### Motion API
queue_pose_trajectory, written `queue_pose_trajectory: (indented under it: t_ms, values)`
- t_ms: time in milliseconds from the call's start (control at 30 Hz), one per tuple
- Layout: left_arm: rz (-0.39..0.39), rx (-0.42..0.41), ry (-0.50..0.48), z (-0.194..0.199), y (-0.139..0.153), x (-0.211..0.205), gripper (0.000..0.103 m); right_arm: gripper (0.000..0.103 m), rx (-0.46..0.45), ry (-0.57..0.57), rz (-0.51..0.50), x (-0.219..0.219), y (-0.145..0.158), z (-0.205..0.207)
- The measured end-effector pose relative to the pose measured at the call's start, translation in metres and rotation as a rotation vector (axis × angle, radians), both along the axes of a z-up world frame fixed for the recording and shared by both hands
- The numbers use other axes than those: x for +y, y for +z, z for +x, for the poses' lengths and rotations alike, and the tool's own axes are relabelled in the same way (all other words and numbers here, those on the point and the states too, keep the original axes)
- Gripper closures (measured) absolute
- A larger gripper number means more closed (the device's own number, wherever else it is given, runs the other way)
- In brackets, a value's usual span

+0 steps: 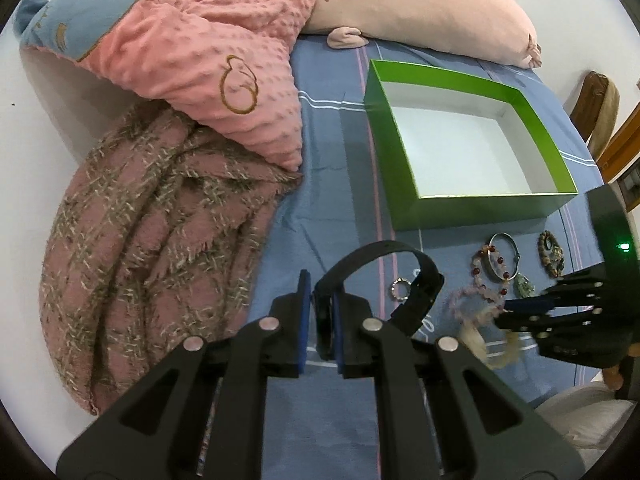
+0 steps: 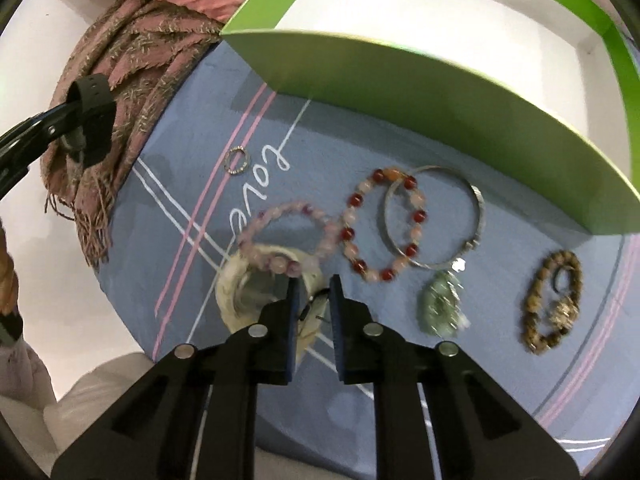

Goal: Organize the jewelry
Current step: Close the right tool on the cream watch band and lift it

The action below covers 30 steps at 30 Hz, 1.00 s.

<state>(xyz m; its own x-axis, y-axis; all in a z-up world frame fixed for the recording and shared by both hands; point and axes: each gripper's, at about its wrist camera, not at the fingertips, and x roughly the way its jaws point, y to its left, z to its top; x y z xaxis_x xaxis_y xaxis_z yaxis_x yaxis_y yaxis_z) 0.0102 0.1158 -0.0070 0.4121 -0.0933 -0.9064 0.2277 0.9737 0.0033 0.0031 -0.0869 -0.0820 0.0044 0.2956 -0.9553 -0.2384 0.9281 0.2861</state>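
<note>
My left gripper (image 1: 320, 304) is shut on a black wristband (image 1: 384, 276) and holds it above the blue bedsheet; the band also shows in the right wrist view (image 2: 88, 92). My right gripper (image 2: 314, 296) is open, low over a white bangle (image 2: 232, 300) and a pale pink bead bracelet (image 2: 280, 236). Beside them lie a red-and-pink bead bracelet (image 2: 380, 224), a silver bangle (image 2: 436, 216), a green pendant (image 2: 440, 308), a brown bead bracelet (image 2: 552, 300) and a small ring (image 2: 236, 160). The green box (image 1: 472, 200) stands open behind them.
A pink knitted scarf (image 1: 152, 248) and a pink dotted blanket (image 1: 208, 48) lie left on the bed. A long pink plush pillow (image 1: 420, 8) lies behind the box. A wooden chair (image 1: 596, 104) stands at the far right.
</note>
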Motion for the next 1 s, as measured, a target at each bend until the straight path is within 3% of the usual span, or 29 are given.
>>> queue_pose_trajectory:
  t_ms: [333,467,533,667,800,1000]
  values:
    - [-0.050,-0.008,-0.013,-0.005,0.002,-0.011,0.094,0.089,-0.045,-0.031,-0.029,-0.023,0.013,-0.013]
    - [-0.058,-0.009,-0.025,-0.006,0.001,-0.016,0.094,0.089,-0.038,-0.019,-0.088,-0.027,0.009,-0.020]
    - [-0.060,-0.009,-0.027,-0.007,0.000,-0.018,0.094,0.095,-0.039,-0.032,-0.082,-0.031,0.012,-0.021]
    - [-0.072,-0.008,-0.032,-0.007,-0.001,-0.023,0.094,0.095,-0.084,-0.078,-0.074,-0.040,0.023,-0.020]
    - [-0.081,-0.007,-0.050,-0.009,-0.002,-0.031,0.094,0.095,-0.073,-0.092,-0.087,-0.043,0.018,-0.022]
    - [-0.096,0.009,-0.072,-0.012,-0.008,-0.042,0.094,0.078,-0.011,-0.125,-0.098,-0.050,0.000,-0.032]
